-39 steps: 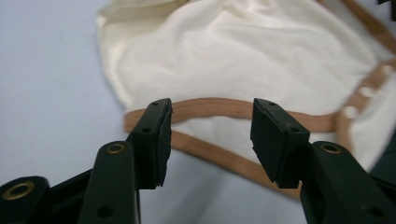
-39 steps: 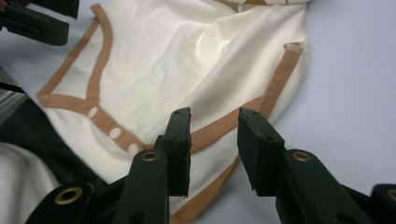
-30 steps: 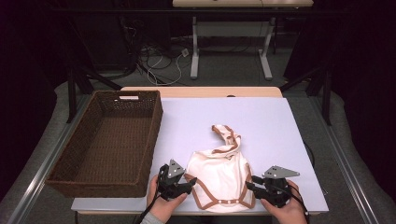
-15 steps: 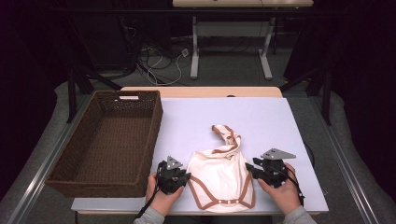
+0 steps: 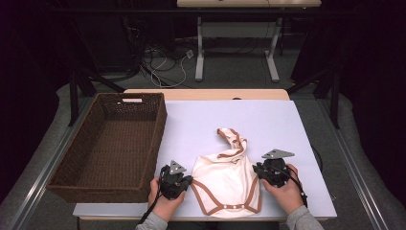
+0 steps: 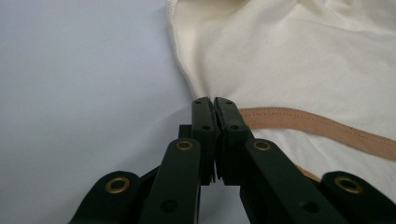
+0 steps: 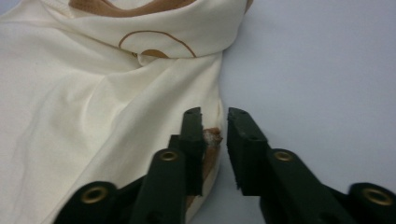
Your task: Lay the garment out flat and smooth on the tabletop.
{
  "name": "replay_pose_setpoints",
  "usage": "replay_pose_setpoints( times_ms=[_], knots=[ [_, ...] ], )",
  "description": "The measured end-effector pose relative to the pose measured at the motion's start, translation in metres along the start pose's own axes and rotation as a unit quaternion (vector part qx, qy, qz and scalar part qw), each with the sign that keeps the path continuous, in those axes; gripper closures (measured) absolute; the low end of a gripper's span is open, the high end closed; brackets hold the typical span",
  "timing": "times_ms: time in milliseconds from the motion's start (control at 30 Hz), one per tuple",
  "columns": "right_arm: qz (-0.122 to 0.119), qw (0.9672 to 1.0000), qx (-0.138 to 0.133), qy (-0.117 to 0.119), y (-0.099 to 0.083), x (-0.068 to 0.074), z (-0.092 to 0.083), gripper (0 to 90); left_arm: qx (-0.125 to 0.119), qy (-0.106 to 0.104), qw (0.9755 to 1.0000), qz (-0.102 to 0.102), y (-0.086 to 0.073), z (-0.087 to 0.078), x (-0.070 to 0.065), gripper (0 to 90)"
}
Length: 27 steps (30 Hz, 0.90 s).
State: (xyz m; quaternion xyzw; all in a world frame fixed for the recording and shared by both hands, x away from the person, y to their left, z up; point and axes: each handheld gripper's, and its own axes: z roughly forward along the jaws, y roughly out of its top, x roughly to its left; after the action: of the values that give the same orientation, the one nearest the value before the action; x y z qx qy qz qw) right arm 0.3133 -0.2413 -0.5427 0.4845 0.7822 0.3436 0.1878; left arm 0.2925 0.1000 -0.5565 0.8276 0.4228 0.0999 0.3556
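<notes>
We work on a pale lavender surface (image 5: 268, 120). A dark wicker basket (image 5: 107, 148) sits at its left side, nothing visible inside. A cream garment with tan trim (image 5: 225, 177), bib-like, lies flat near the front edge, just right of the basket, strap end pointing away from us.

The left hand-held gripper (image 5: 187, 181) is at the garment's left edge; in the left gripper view (image 6: 215, 100) its jaws have just been closing and now pinch the cream fabric beside the tan binding (image 6: 322, 128).

The right hand-held gripper (image 5: 256, 168) is at the garment's right edge. Its jaws have just been closing too, but the right gripper view (image 7: 214, 114) shows a narrow gap left; the edge fabric with a tan bit lies against the left jaw, not clamped as far as we can tell.

Our read: left grip done, right grip nearly done. The lift and whatever follows are all left, with the basket the likely destination. The garment is not yet off the surface.
</notes>
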Motion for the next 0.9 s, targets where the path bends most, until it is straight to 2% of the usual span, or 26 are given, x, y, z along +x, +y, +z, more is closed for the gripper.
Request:
replay_pose_setpoints(
  times_ms=[100, 233, 467, 667, 733, 900],
  knots=[
    [0.016, 0.9998, 0.006, 0.007, 0.000, -0.005, -0.002, 86.1, 0.000, 0.001, 1.0000, 0.004, 0.000, 0.000, 0.000, 87.6],
    [0.024, 0.9995, 0.014, 0.013, -0.001, -0.009, -0.003, 87.4, 0.000, 0.000, 1.0000, 0.000, 0.000, 0.000, 0.001, 87.6],
    [0.035, 0.9992, 0.020, 0.001, -0.008, -0.020, -0.008, 88.1, 0.002, 0.001, 1.0000, 0.000, -0.001, -0.001, 0.001, 87.7],
    [0.048, 0.9985, 0.022, -0.011, -0.021, -0.029, -0.023, 88.2, 0.003, 0.006, 1.0000, -0.002, -0.001, -0.002, 0.003, 87.7],
    [0.059, 0.9980, 0.022, -0.009, -0.025, -0.032, -0.029, 88.2, 0.003, 0.005, 1.0000, -0.003, -0.001, -0.002, 0.004, 87.7],
    [0.067, 0.9976, 0.012, -0.011, -0.032, -0.034, -0.039, 88.2, 0.004, 0.005, 1.0000, -0.001, -0.001, -0.002, 0.004, 87.7]
  ],
)
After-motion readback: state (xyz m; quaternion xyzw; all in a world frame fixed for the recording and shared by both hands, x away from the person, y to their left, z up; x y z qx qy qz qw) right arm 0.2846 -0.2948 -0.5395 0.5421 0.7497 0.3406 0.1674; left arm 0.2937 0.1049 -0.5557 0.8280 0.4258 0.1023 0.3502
